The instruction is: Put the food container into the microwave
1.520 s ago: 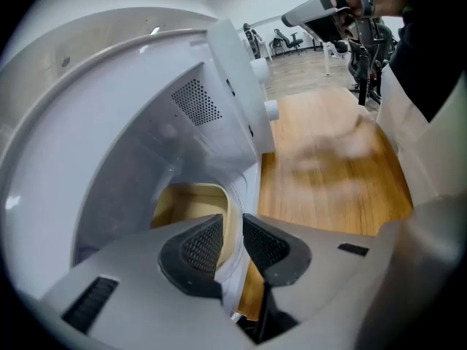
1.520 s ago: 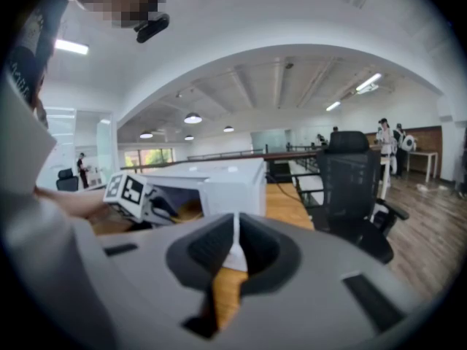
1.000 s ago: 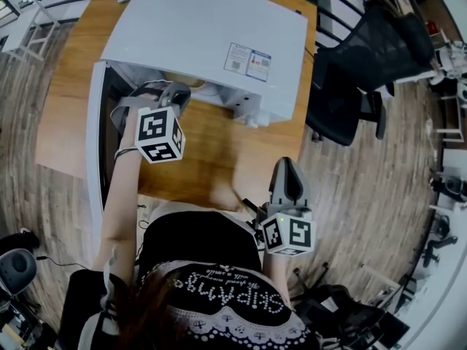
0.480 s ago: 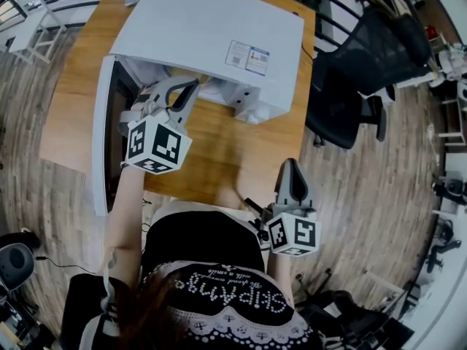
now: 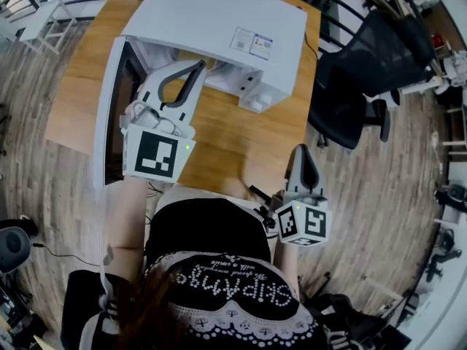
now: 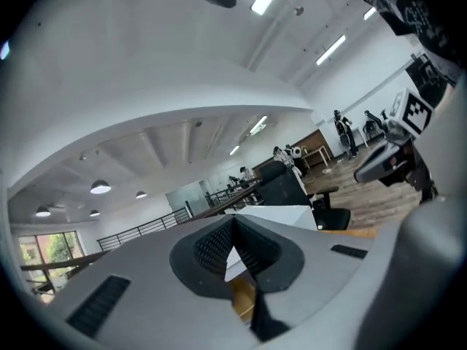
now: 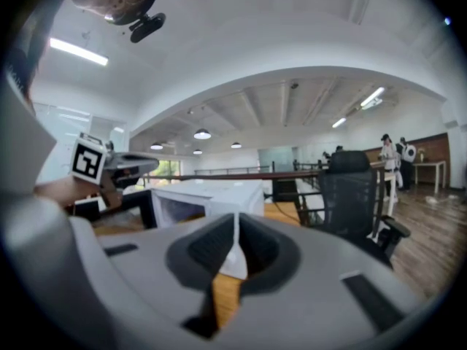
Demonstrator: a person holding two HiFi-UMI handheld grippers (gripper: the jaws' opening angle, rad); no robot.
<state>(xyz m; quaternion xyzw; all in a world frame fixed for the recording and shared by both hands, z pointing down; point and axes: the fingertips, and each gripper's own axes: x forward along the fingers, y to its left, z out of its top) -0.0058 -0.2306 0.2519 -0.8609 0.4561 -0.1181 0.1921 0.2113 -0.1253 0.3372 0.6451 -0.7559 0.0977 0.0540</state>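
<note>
Left gripper closed, empty, before the open microwave; right gripper closed, empty, at the table edge.

wooden table right under the left gripper, black office chair ahead-right of the right gripper, plank floor all round.

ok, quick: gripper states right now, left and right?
Left gripper: closed, nothing between the jaws.
Right gripper: closed, nothing between the jaws.
</note>
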